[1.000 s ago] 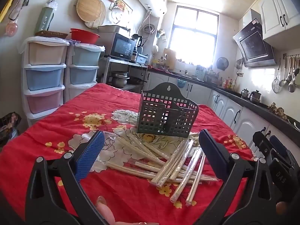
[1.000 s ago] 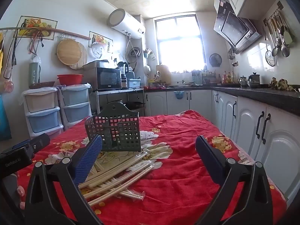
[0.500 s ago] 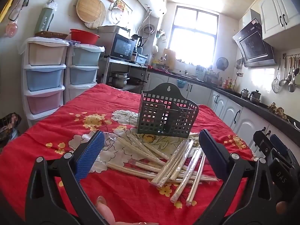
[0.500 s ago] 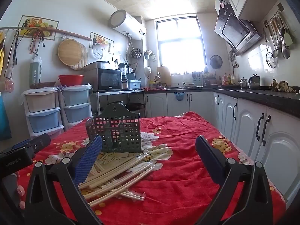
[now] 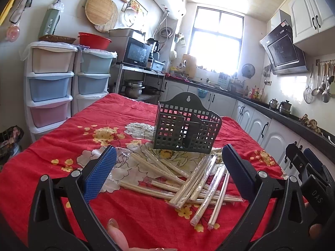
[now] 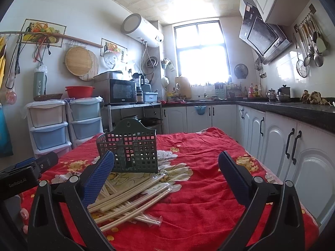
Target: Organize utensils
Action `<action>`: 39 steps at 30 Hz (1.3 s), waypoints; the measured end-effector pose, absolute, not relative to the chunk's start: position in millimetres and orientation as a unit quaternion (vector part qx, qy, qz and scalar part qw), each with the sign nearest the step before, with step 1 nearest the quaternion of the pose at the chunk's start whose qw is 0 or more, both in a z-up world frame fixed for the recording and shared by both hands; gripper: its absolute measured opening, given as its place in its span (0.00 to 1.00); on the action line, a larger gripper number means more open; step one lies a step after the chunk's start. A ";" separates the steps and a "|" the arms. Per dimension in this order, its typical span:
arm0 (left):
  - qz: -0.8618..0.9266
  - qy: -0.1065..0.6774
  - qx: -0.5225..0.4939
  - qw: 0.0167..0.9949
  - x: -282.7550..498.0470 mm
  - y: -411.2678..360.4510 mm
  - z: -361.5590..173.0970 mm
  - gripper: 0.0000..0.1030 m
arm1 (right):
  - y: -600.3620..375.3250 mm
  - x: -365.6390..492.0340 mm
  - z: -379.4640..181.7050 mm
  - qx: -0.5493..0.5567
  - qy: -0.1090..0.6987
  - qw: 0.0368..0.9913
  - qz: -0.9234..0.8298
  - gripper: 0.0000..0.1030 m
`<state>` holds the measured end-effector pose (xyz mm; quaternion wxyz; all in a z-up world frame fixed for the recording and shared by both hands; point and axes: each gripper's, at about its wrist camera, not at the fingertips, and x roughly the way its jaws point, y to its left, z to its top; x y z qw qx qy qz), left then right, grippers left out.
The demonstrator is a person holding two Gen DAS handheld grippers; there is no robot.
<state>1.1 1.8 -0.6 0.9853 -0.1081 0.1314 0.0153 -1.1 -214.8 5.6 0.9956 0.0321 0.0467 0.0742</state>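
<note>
A dark green lattice utensil holder (image 5: pixel 186 130) stands upright on the red flowered tablecloth (image 5: pixel 62 146); it also shows in the right wrist view (image 6: pixel 130 152). A loose pile of plastic-wrapped wooden chopsticks (image 5: pixel 188 179) lies in front of it, also seen in the right wrist view (image 6: pixel 129 196). My left gripper (image 5: pixel 167 175) is open and empty, hovering just short of the pile. My right gripper (image 6: pixel 166 179) is open and empty, with the pile under its left finger. The right gripper's body shows at the right edge of the left wrist view (image 5: pixel 309 173).
Stacked plastic drawers (image 5: pixel 50 87) stand left of the table. White cabinets under a dark counter (image 6: pixel 293 146) run along the right. A microwave on a metal rack (image 6: pixel 123 92) stands behind the table. The table's right edge (image 6: pixel 272 177) lies close to the cabinets.
The right wrist view has shifted slightly, with the holder a little more central. The left gripper, chopsticks and holder have not moved.
</note>
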 end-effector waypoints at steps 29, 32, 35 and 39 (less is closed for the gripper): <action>0.017 0.134 -0.109 0.985 1.3 3.7 -0.8 0.90 | -217.0 -1.1 5.8 0.029 0.050 0.995 0.079 0.94; 0.018 0.141 -0.118 0.983 4.3 8.8 -4.7 0.90 | -213.5 0.9 5.6 0.023 0.055 0.994 0.089 0.94; 0.026 0.147 -0.130 0.980 6.3 16.4 -6.7 0.90 | -207.7 7.2 5.3 0.018 0.073 0.991 0.109 0.94; 0.040 0.157 -0.143 0.976 8.7 28.2 -8.4 0.90 | -195.3 18.3 4.6 0.002 0.097 0.986 0.138 0.94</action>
